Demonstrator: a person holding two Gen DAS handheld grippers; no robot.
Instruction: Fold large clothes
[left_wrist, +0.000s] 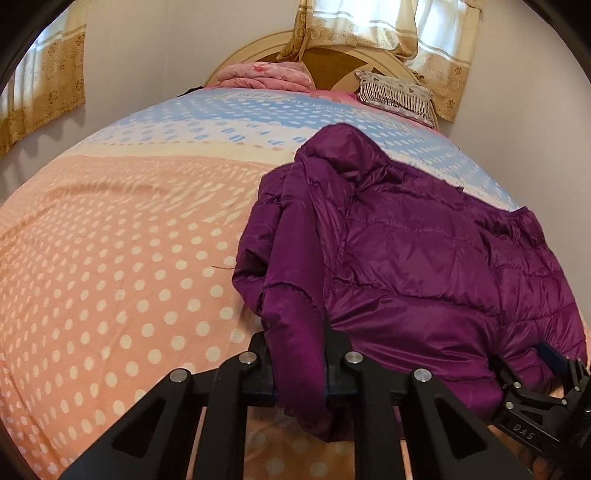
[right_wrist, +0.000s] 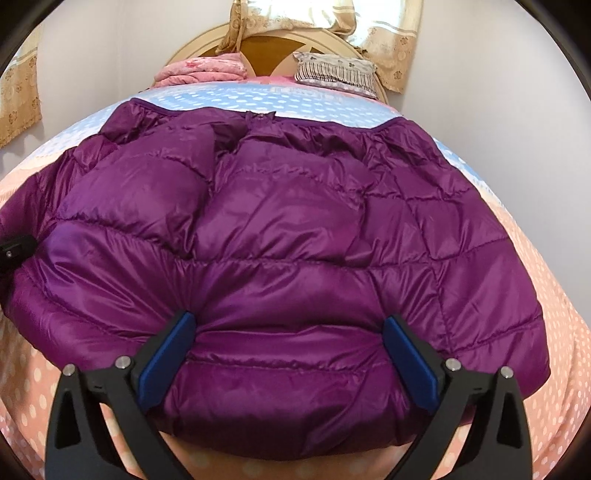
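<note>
While the purple jacket (right_wrist: 295, 236) lay spread across the dotted bedspread (left_wrist: 110, 258), the left gripper (left_wrist: 299, 354) pinched its near left edge, and the right gripper (right_wrist: 288, 354) stood spread around its near hem.

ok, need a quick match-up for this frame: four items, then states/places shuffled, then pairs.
Items:
1. left tool
2. right tool
3. purple jacket
4. striped pillow

States/places:
A. wide open, jacket's near edge between its blue pads
B. at the head of the bed, by the headboard
C. shut on a fold of the jacket
D. spread on the dotted bedspread

Pairs: 1-C, 2-A, 3-D, 4-B
</note>
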